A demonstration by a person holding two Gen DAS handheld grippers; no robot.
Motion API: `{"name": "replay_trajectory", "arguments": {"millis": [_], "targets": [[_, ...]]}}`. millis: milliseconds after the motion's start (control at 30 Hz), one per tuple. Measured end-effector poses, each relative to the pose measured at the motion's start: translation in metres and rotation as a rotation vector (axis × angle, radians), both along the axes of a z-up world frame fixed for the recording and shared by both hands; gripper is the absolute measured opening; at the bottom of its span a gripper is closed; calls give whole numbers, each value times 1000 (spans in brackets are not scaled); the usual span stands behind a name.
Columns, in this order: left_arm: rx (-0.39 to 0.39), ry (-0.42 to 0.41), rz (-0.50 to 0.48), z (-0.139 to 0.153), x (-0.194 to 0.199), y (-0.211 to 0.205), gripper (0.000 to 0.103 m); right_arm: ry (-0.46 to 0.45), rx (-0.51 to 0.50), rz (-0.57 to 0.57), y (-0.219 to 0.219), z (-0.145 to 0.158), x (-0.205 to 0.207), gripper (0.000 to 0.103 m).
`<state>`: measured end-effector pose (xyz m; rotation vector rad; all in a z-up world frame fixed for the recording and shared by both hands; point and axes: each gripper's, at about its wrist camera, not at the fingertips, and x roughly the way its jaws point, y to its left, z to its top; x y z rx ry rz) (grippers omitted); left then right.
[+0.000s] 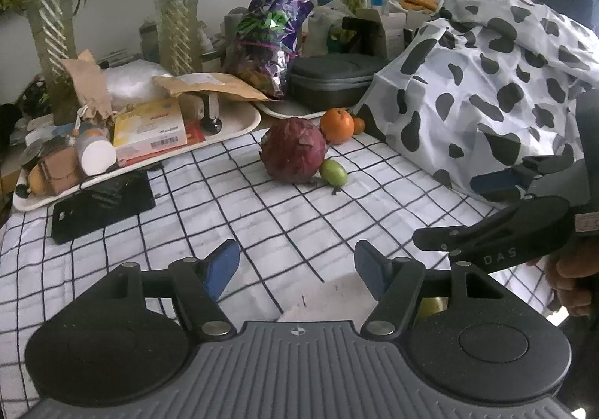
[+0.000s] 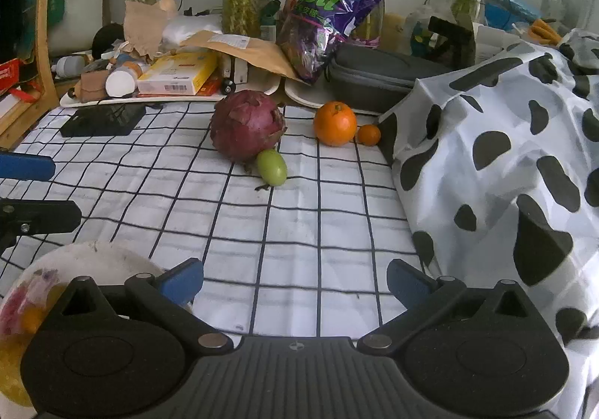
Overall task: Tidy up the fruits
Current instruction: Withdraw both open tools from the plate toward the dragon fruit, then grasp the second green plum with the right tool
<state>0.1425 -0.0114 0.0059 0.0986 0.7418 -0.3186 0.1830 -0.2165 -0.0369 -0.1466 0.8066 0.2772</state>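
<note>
Right wrist view: both the left gripper (image 1: 297,265) and right gripper (image 2: 295,278) gape empty; dragon fruit (image 2: 248,129), with green fruit (image 2: 272,167) touching and orange (image 2: 335,123) beside, awaits sorting into the bowl (image 2: 97,254)

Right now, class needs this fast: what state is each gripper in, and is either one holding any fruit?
Left gripper: open, nothing between its blue pads.
Right gripper: open, holding nothing; only the checked tablecloth shows between its fingers.

Left gripper (image 1: 297,267) pitched downward, jaws apart, nothing between the pads. Right gripper (image 2: 295,280) at its 3 o'clock, likewise pitched downward, jaws apart and empty; hand (image 1: 571,282) on its handle
</note>
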Motion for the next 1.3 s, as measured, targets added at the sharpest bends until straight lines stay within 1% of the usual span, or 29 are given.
{"name": "replay_trajectory", "arguments": {"millis": [200,267,467,500,533,600,667,800,833,867,933,1000,1133,1300], "targets": [[-5,6,8,-4,20,3,70,11,16,9,2,-2,19,103],[-10,14,14,-5,28,5,75,11,22,17,4,-3,24,103],[-19,35,23,-10,49,10,75,17,24,50,10,-7,44,103],[-18,37,22,-11,52,10,75,18,25,54,11,-7,47,101],[-15,38,21,-12,55,10,75,21,26,59,11,-8,51,97],[-16,42,16,-14,62,11,75,26,28,68,13,-10,57,92],[-18,48,12,-16,68,12,75,29,29,77,15,-12,64,91],[-9,58,7,-21,80,15,75,28,28,108,21,-16,79,82],[-6,62,7,-23,83,16,75,27,25,117,23,-17,83,77],[-5,67,7,-24,86,17,75,25,20,127,25,-19,86,75],[-18,79,9,-28,92,20,75,28,12,145,30,-22,94,66],[-29,91,10,-31,99,23,75,27,7,161,34,-24,100,62],[-32,99,18,-36,109,25,75,32,-15,182,40,-31,112,50],[-27,94,6,-39,114,24,75,43,-3,189,43,-35,124,42]]}}
